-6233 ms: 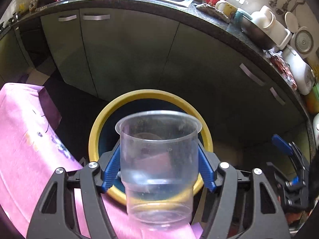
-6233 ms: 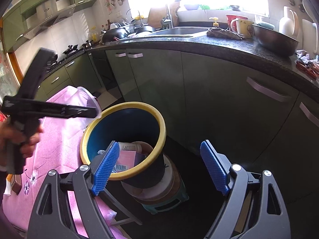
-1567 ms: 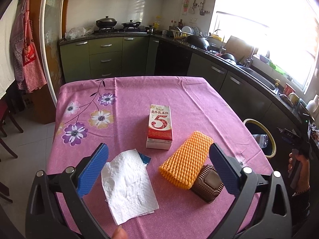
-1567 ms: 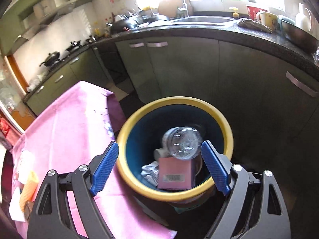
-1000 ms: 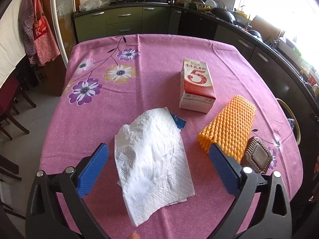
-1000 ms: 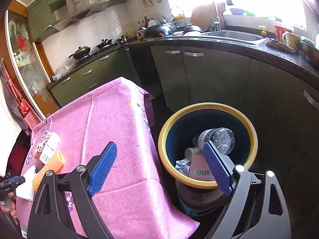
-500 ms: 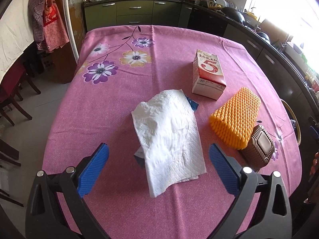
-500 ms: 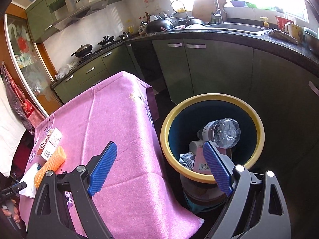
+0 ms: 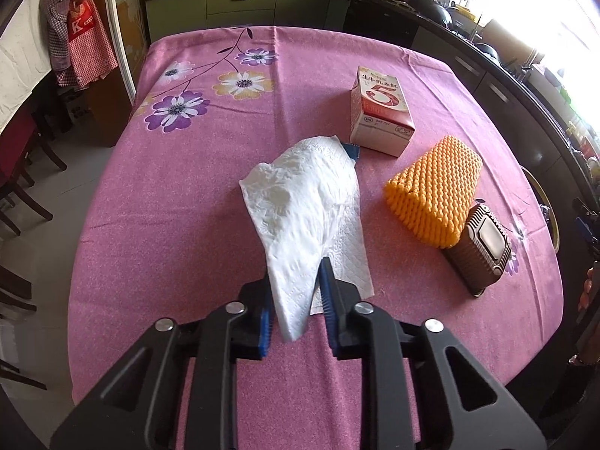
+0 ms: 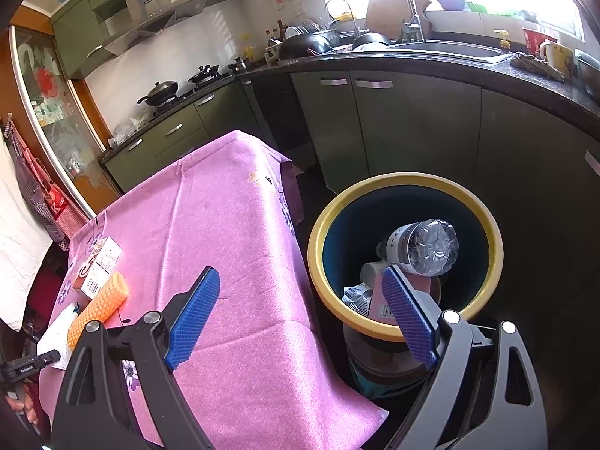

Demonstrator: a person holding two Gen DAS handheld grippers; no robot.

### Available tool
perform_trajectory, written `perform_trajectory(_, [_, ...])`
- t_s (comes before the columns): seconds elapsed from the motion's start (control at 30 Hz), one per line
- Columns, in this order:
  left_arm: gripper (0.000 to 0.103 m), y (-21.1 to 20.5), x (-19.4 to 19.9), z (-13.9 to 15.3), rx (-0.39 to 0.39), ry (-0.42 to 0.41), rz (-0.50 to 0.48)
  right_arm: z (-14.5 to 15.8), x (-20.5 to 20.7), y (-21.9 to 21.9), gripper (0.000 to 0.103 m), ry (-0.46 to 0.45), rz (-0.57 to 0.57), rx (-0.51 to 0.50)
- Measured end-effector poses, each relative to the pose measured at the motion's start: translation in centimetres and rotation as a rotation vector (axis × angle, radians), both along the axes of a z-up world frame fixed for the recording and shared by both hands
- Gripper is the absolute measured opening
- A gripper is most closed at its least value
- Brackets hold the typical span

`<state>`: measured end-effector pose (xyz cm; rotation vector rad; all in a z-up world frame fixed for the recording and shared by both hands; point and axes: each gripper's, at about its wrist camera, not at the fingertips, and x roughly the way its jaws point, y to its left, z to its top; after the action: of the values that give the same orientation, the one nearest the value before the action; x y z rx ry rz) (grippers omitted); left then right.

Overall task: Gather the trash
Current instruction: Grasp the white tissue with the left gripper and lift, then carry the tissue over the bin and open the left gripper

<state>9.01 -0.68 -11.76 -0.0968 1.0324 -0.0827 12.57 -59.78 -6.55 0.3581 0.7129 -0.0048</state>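
Left wrist view, taking the milk carton (image 9: 380, 112) as the landmark: far to its left, flowers (image 9: 176, 110) are printed on the pink tablecloth (image 9: 180, 195). Nearer the camera and left of the carton lies a white paper napkin (image 9: 303, 206), its near end lifted and pinched between the pads of the left gripper (image 9: 296, 300), whose jaws are closing on it. A blue scrap (image 9: 351, 149) peeks from under the napkin's far edge, just beside the carton. To the near right of the carton lies an orange foam net (image 9: 437, 191), and touching the net's near end is a brown ridged box (image 9: 480, 251).

Right wrist view, same landmark: the carton (image 10: 99, 266) sits at the far left of the table, with the orange net (image 10: 99, 305) just beside it. The right gripper (image 10: 300, 318) hangs with jaws spread wide and nothing between them. Well to the carton's right, beyond the table edge, stands a yellow-rimmed bin (image 10: 318, 262) holding a clear plastic bottle (image 10: 427, 247) and other rubbish.
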Motion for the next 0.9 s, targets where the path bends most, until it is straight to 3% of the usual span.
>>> perform_trajectory(0.1, [0.006, 0.4, -0.6, 0.7, -0.008, -0.021, 0.003, 0.0, 0.0, 0.1, 0.087, 0.002, 0.007, 0.002])
perform_trajectory(0.3, [0.006, 0.9, -1.7, 2.2, -0.047, -0.047, -0.029, -0.1, 0.2, 0.3, 0.087, 0.007, 0.019, 0.006])
perform_trajectory(0.4, [0.009, 0.7, -1.9, 2.2, -0.050, -0.038, -0.047, -0.2, 0.2, 0.4, 0.087, 0.009, 0.024, 0.009])
perform_trajectory(0.5, [0.025, 0.6, -1.8, 2.2, -0.050, -0.037, -0.048, -0.3, 0.2, 0.5, 0.087, 0.009, 0.028, 0.010])
perform_trajectory(0.9, [0.024, 0.6, -3.0, 3.2, -0.023, -0.055, -0.039, -0.2, 0.0, 0.2, 0.087, 0.004, 0.031, 0.014])
